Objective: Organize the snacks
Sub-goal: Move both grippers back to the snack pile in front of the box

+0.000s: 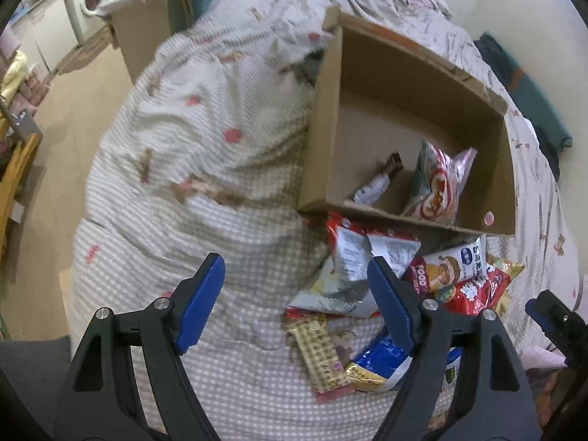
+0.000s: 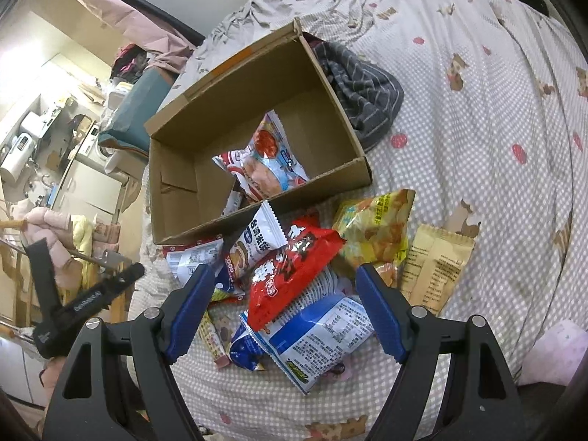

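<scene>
The left gripper (image 1: 296, 290) has its two blue pads spread wide, with nothing between them; it hangs over the checked bedcover (image 1: 228, 386) at the left edge of the snack pile. The right gripper (image 2: 284, 301) is likewise spread wide and holds nothing; its pads stand above the pile, to either side of a red packet (image 2: 294, 275) and a blue-and-white packet (image 2: 323, 338), with no visible contact.

One cardboard box (image 2: 257, 217) stands open on the bed. It contains two items: one red-and-white bag (image 1: 437, 187) leaning against the near wall, and one slim bar-shaped packet (image 1: 375, 183) beside it.

Outside the box, just beside its near wall, lies one loose pile of at least eight packets, overlapping. Those identifiable include one yellow bag (image 2: 378, 228), one beige flat packet (image 2: 437, 264) at the right edge, and one white packet with a cartoon figure (image 2: 253, 246) touching the box wall. An exact total cannot be determined.

One striped grey cloth (image 2: 364, 92) lies against the box's right side.
</scene>
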`<state>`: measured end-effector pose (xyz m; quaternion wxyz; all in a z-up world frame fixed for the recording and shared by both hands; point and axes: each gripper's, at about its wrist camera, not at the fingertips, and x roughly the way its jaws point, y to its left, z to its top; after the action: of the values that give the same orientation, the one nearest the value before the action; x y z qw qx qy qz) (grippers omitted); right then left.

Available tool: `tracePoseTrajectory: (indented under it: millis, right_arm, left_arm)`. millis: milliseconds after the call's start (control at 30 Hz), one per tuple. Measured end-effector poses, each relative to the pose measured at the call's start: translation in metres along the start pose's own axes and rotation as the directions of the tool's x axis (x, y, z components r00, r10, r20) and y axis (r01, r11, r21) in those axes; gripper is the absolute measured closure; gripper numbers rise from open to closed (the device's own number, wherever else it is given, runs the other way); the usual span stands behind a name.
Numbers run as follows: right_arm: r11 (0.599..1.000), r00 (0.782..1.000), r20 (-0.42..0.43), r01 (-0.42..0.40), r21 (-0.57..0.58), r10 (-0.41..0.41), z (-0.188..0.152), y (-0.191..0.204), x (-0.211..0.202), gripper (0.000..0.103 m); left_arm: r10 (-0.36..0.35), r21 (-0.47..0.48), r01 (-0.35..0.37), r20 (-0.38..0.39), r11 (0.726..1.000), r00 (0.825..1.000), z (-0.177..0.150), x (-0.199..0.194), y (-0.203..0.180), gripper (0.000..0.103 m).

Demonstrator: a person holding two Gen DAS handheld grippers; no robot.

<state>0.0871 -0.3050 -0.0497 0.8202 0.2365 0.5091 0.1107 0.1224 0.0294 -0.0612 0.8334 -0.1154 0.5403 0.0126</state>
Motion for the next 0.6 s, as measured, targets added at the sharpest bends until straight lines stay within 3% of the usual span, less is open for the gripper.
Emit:
tracePoseTrajectory:
  millis: [133,267,433,533,600]
  right_arm:
    - [1.0,1.0,-0.007,0.001,0.022,-0.001,0.002,-0.005,0.003,0.021]
    - [0.999,1.0,-0.003,0.002,0.039,-0.002,0.004,-0.011,0.001,0.021]
    - [0.997,1.0,-0.008,0.005,0.073,-0.004,0.005,-0.021,0.001,0.021]
    - [0.995,1.0,-0.013,-0.002,0.099,0.003,0.006,-0.027,0.002,0.021]
    - [0.994,1.0,-0.017,-0.004,0.111,0.006,0.008,-0.029,0.004,0.021]
  left_arm:
    - [-0.049,0.081,0.054,-0.067,0.995,0.997,-0.009,0.026,-0.029,0.026]
    - [-0.039,0.121,0.05,-0.086,0.991,0.996,-0.011,0.045,-0.044,0.027]
    - [-0.078,0.101,0.09,-0.117,0.991,0.99,-0.01,0.062,-0.044,0.046]
    - [-0.085,0.108,0.098,-0.116,0.989,0.99,-0.011,0.061,-0.044,0.066]
    - [-0.092,0.103,0.105,-0.123,0.989,0.988,-0.011,0.059,-0.043,0.073]
